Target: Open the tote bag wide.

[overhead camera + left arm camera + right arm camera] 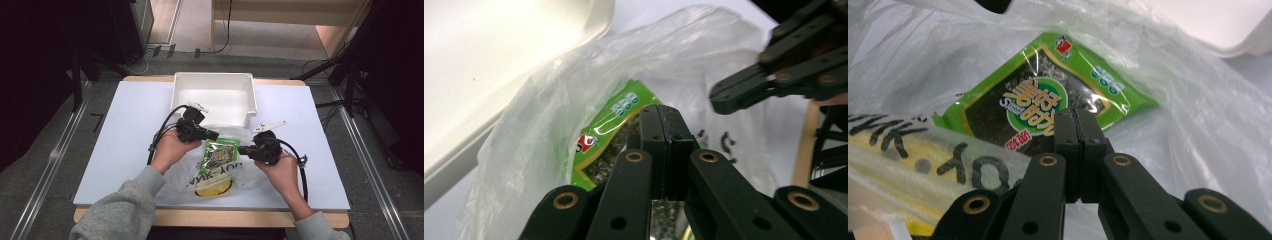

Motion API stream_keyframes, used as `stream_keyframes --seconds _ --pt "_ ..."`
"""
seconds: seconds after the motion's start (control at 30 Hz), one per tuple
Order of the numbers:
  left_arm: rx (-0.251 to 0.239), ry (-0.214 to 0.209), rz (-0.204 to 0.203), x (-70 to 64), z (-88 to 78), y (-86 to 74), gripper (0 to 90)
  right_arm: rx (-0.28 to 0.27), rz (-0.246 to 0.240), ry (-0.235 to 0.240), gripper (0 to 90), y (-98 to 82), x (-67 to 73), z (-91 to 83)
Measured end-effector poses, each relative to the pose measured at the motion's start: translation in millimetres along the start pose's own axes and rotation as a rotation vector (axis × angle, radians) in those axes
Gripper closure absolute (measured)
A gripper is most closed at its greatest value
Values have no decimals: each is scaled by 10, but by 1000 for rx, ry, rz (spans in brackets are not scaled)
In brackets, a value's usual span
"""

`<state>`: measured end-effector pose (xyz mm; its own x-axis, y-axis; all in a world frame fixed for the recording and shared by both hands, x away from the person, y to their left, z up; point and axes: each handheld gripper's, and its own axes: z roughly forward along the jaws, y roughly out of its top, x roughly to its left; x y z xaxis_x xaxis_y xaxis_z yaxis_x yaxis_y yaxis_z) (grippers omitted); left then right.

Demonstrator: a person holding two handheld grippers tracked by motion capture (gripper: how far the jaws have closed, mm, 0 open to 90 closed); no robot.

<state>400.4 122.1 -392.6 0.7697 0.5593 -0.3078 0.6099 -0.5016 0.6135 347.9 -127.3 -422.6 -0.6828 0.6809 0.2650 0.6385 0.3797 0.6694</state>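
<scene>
Nearest in the high view, grey sleeves (117,210) entering from the bottom edge, a hand on each tool. Left gripper (216,135) at the left edge of a clear plastic bag (250,172), jaws pressed fully together; whether any film was pinched, impossible to tell. Right gripper (241,149) at the bag's right side, jaws likewise closed tight, a hold on the film equally unclear. Between both, a green seaweed snack packet (220,152) lying in the bag's mouth on the white table (125,145). Beyond, touching the bag's far edge, a white foam box (214,95).
</scene>
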Motion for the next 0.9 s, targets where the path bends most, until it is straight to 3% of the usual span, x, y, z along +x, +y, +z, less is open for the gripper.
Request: stream_keyframes --seconds 0.07,0.23,0.37,0.57,0.6,0.9 --pt "22 27 17 63 133 -3 900 9 0 -5 900 -39 0 -5" --pt "65 67 -37 301 311 -41 900 21 -5 -9 900 -67 22 10" --pt "48 88 -48 386 334 -47 900 30 -8 -8 900 -80 13 47" --pt "21 119 -100 555 347 -64 900 45 2 -13 900 -81 -32 108" --pt "35 133 -99 583 367 -66 900 47 4 -21 900 -78 -53 126" --pt "74 156 -84 590 415 -40 900 85 14 -8 900 -200 -50 158"
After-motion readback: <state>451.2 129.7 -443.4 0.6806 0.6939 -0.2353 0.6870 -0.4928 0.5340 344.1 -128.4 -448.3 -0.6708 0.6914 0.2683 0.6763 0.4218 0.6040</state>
